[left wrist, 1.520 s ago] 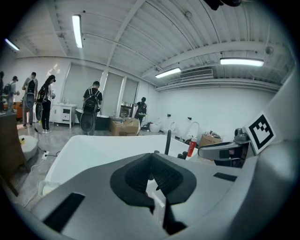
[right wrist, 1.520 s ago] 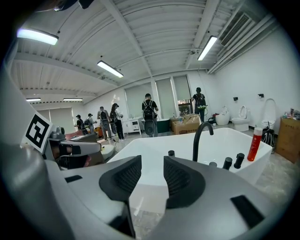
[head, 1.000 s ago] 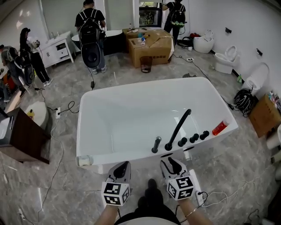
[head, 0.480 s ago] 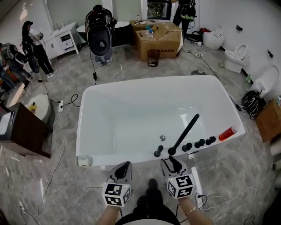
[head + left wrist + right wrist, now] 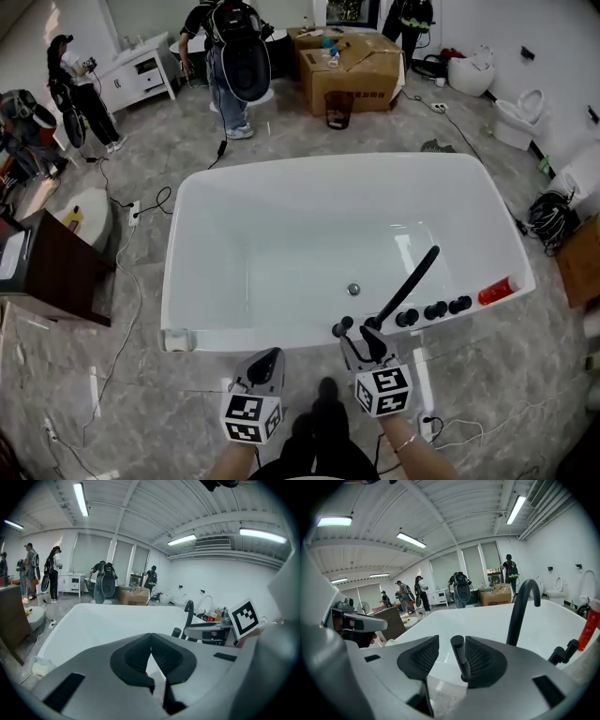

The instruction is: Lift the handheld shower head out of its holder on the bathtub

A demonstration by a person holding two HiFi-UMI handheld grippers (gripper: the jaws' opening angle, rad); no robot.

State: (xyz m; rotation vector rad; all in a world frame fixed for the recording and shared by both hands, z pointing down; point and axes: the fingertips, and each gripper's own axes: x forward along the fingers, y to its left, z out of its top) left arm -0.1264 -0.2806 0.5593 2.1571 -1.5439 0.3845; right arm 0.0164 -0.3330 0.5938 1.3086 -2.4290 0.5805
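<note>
Left gripper [image 5: 151,645] closed, pads meeting on nothing. Right gripper [image 5: 451,658] wide, its jaws just been opening, pads either side of the shower head [image 5: 460,654] (closer to the right pad). The head stands upright in its holder on the tub's [image 5: 281,335] near rim. Just beyond: spout [image 5: 405,289], knobs [image 5: 434,310].

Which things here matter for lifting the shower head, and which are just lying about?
Job: handheld shower head, upright on the bathtub rim; right gripper, jaws just opening, shower head between them, ungripped.
Lying about: red bottle, cardboard box, bin, coiled cable.
</note>
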